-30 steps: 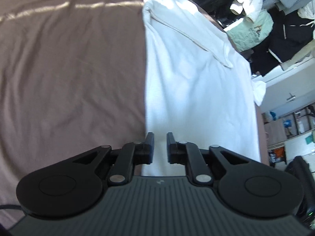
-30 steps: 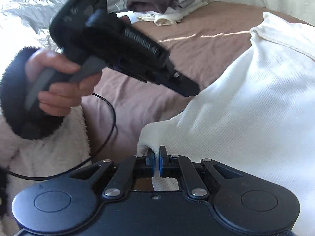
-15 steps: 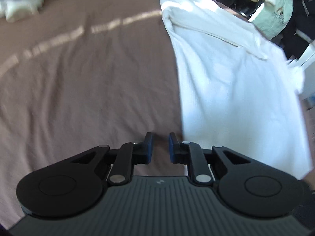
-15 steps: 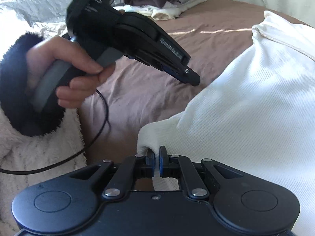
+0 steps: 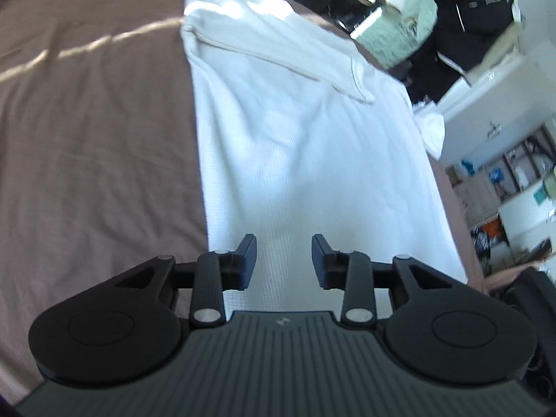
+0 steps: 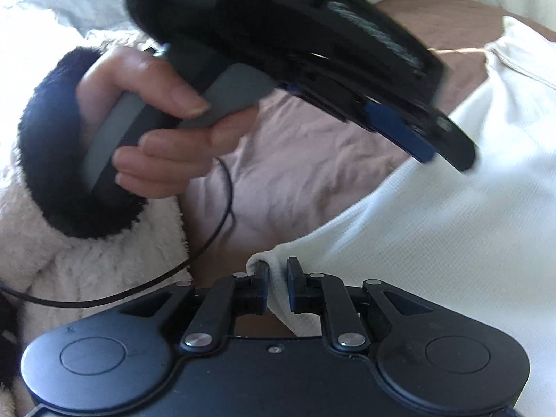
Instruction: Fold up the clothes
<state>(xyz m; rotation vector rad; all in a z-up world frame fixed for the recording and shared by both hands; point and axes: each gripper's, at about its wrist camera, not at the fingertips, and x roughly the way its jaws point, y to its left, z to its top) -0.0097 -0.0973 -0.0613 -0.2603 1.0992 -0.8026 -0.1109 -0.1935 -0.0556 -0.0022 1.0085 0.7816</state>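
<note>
Brown bed (image 5: 90,160) underneath all, sunlit in streaks. White shirt (image 5: 299,146) laid out lengthwise on bed, mostly flat, one long folded strip across far end, near hem toward both cameras. Pile of other clothes (image 5: 462,24) past far edge of bed, well apart from work.

Left gripper (image 5: 284,256): jaws spread wide, nothing between, hovering over near hem close to left edge of shirt. Same tool seen from right wrist camera as left gripper (image 6: 441,146), gripped by left hand (image 6: 163,128) in fuzzy sleeve, tip just above cloth; contact impossible to confirm through blur.

Right gripper (image 6: 277,278): jaws nearly pressed together, pinching corner of shirt (image 6: 434,243), small fold of cloth bunched between pads, corner lifted slightly off bed.

Step in hand, by judgement: taking second hold on hem before folding. To do well:
- Lower left gripper onto hem near left corner, so both holds sit level along same edge.
- Scoop under every layer of cloth, no bedding, before closing.
- Close firmly; thin knit likely to slip from shallow bite.
- Keep right pinch steady meanwhile, no tugging, otherwise hem skews.
- Once both held, lift together, cloth taut between, carry toward far end, set edge square.

Cable (image 6: 146,285) trailing near right gripper: keep clear of cloth.
</note>
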